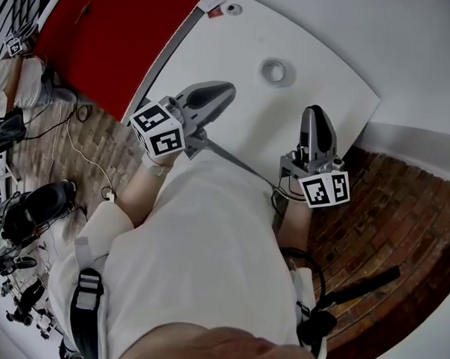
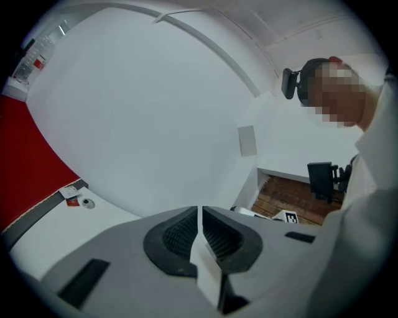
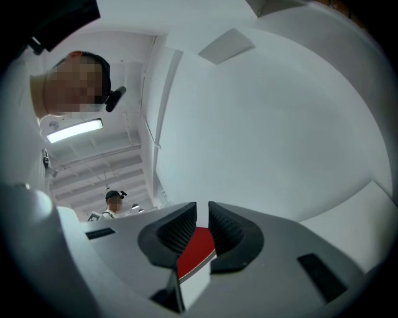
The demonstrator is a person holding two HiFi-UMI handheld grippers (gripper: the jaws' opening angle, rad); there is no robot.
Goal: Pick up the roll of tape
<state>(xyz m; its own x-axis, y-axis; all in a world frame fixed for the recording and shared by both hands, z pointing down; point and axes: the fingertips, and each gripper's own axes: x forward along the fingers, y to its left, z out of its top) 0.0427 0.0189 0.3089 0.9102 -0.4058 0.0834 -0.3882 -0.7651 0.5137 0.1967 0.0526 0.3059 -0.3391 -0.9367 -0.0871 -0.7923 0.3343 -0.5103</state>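
The roll of tape [image 1: 274, 70], a small grey ring, lies flat on the white table [image 1: 342, 61] in the head view. My left gripper [image 1: 227, 88] hovers over the table's near edge, left of and nearer than the tape, with its jaws together and nothing between them. My right gripper [image 1: 316, 110] is to the right of and nearer than the tape, also shut and empty. Neither gripper touches the tape. In the left gripper view the left gripper [image 2: 199, 211] faces a white wall. The right gripper [image 3: 202, 214] in its own view also faces the wall. Neither gripper view shows the tape.
A red panel [image 1: 105, 36] borders the table on the left. A small label [image 1: 212, 5] and a round disc [image 1: 232, 9] sit at the table's far corner. Brick floor [image 1: 387, 219] lies to the right; cables and dark gear [image 1: 38, 204] clutter the floor at left.
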